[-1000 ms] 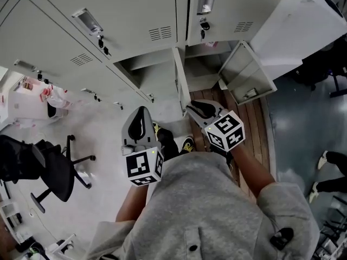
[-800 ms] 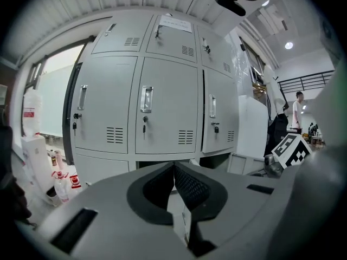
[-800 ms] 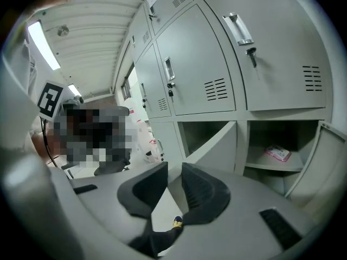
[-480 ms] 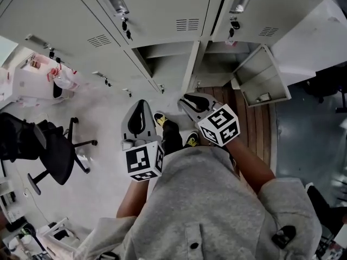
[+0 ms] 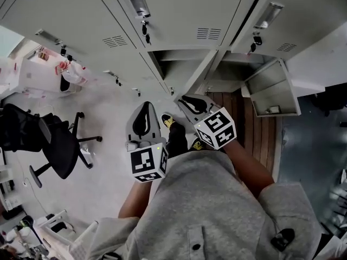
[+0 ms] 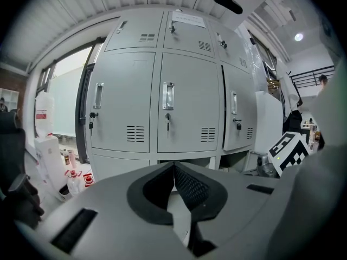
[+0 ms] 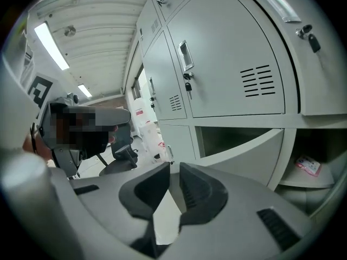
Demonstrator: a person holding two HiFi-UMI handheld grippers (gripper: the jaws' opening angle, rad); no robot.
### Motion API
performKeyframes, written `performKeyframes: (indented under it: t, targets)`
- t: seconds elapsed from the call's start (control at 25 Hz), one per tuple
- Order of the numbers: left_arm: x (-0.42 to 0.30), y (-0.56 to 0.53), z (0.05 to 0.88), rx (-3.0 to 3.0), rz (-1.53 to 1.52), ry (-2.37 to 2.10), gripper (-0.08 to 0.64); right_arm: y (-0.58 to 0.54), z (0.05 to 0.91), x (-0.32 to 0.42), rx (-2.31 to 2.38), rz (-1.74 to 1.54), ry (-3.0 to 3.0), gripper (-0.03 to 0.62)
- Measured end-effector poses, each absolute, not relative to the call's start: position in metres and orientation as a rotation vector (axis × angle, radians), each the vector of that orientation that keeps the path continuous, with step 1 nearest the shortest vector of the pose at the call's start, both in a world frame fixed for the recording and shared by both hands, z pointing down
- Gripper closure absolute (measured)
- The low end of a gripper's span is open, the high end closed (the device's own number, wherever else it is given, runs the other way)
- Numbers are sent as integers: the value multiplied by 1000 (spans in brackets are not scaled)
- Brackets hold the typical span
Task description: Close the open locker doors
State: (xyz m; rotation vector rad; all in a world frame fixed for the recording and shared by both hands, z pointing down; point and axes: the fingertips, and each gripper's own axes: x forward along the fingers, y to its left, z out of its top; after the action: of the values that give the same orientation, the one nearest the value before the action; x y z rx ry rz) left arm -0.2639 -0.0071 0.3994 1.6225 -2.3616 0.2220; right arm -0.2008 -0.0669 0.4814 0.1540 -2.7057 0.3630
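Two lower locker doors stand open in the head view. The middle door is ajar and seen nearly edge-on; the right door is swung wide. My left gripper hangs low in front of the lockers, jaws shut on nothing, its tips meeting. My right gripper is held just short of the ajar middle door. Its jaws are closing, with a narrow gap left and nothing between them. Neither gripper touches a door.
Keys hang from the shut upper doors. A small packet lies on the shelf of the right open compartment. A black office chair and white bags stand at the left. The person's shoes are below the grippers.
The head view has swung, so the lockers and both open doors sit further right and higher. Both grippers keep roughly their places in front of the body. The doors stay open.
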Motion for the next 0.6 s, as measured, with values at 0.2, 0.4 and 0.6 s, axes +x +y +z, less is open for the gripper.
performKeyframes:
  t: [0.2,0.4,0.6]
  targets:
    - [-284,-4,400,1578,233,-2384,548,-72,481,-227,139,367,-2726,526]
    - [-303,-4,401,1549,247,-2398,548,-79,480,-253,148,291,-2751,529]
    - [-326,-6,402,1514,263,-2414,548,-90,480,-280,164,272,-2764,531]
